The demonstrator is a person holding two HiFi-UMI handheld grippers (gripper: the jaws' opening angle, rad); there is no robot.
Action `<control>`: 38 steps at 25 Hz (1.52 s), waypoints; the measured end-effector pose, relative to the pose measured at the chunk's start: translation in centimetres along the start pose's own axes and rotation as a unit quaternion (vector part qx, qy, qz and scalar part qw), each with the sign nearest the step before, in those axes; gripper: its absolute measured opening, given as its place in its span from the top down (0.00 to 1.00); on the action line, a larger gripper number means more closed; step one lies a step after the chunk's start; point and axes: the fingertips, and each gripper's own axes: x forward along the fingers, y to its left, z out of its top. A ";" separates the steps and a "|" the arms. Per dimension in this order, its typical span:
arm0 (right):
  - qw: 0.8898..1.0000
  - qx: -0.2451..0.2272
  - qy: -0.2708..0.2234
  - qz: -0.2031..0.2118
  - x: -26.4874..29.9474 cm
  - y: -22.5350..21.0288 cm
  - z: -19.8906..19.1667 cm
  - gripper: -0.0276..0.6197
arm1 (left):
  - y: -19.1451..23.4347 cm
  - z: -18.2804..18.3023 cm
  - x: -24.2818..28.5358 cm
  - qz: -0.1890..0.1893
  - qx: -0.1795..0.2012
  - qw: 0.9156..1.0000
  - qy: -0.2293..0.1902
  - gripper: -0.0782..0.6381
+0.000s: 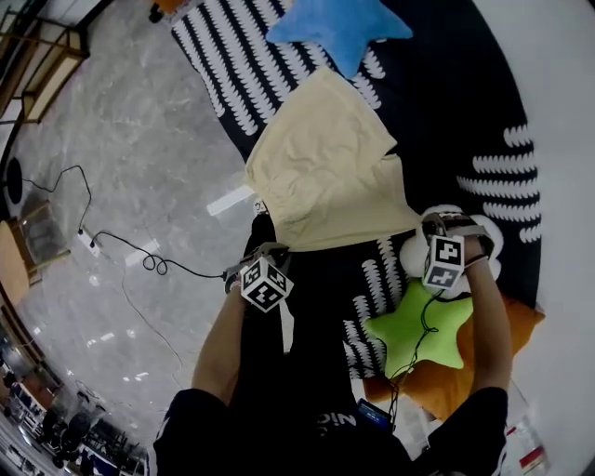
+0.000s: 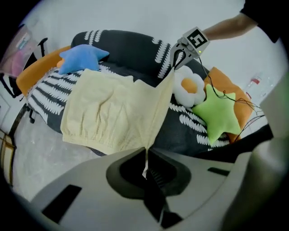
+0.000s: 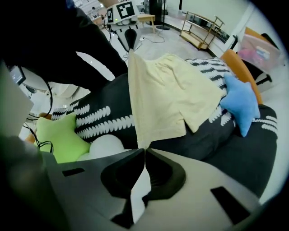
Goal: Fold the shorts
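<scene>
Pale yellow shorts (image 1: 327, 167) lie partly on the dark patterned sofa, their near edge lifted and stretched taut between my two grippers. My left gripper (image 1: 268, 249) is shut on one corner of that edge; in the left gripper view the cloth (image 2: 118, 113) runs straight into the closed jaws (image 2: 145, 155). My right gripper (image 1: 437, 221) is shut on the other corner, and in the right gripper view the shorts (image 3: 167, 97) hang from its closed jaws (image 3: 143, 151). The elastic waistband faces left in the head view.
A blue star cushion (image 1: 339, 26) lies on the sofa beyond the shorts. A green star cushion (image 1: 420, 337), a white egg cushion (image 1: 409, 253) and an orange cushion (image 1: 507, 325) sit near my right arm. A cable (image 1: 139, 256) trails over the grey marble floor on the left.
</scene>
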 end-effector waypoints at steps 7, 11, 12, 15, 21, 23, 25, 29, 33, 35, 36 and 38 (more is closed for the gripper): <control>0.999 -0.008 0.017 -0.030 -4.4 -11.5 3.0 0.92 | 5.0 2.6 -3.3 0.012 -0.069 0.996 -0.055 0.87; 0.998 0.013 0.033 -0.045 -6.9 -18.9 5.7 0.92 | 9.3 4.2 -5.7 0.020 -0.126 0.987 -0.100 0.87; 0.998 0.014 0.033 -0.044 -6.9 -20.3 6.5 0.92 | 10.3 4.3 -5.8 0.021 -0.138 0.985 -0.106 0.87; 0.999 0.012 0.022 -0.037 -5.8 -24.6 8.5 0.92 | 13.8 4.1 -5.2 0.033 -0.172 0.978 -0.113 0.87; 0.999 0.004 0.014 -0.029 -5.3 -32.4 12.9 0.92 | 20.0 4.4 -6.2 0.034 -0.265 0.953 -0.141 0.87; 0.999 -0.002 0.022 -0.030 -4.0 -35.2 14.9 0.92 | 22.3 3.7 -6.0 0.034 -0.297 0.942 -0.153 0.87; 0.999 0.003 0.025 -0.031 -2.4 -38.0 17.2 0.92 | 24.5 2.9 -5.5 0.035 -0.330 0.930 -0.159 0.87; 0.998 0.001 0.039 -0.045 1.9 -41.2 20.0 0.92 | 26.8 1.4 -2.6 0.037 -0.373 0.915 -0.149 0.87; 0.994 0.030 0.044 -0.091 7.1 -42.7 21.3 0.83 | 28.1 -0.7 1.1 0.052 -0.379 0.917 -0.113 0.81; 0.994 0.071 0.021 -0.082 8.3 -42.5 21.9 0.54 | 28.8 -1.4 1.9 0.063 -0.398 0.910 -0.102 0.69; 0.993 0.094 0.002 -0.066 8.3 -42.1 22.3 0.35 | 28.9 -1.7 1.8 0.065 -0.409 0.904 -0.104 0.62; 0.989 0.132 -0.046 -0.048 7.1 -41.7 23.2 0.23 | 29.1 -2.3 1.0 0.061 -0.424 0.896 -0.115 0.60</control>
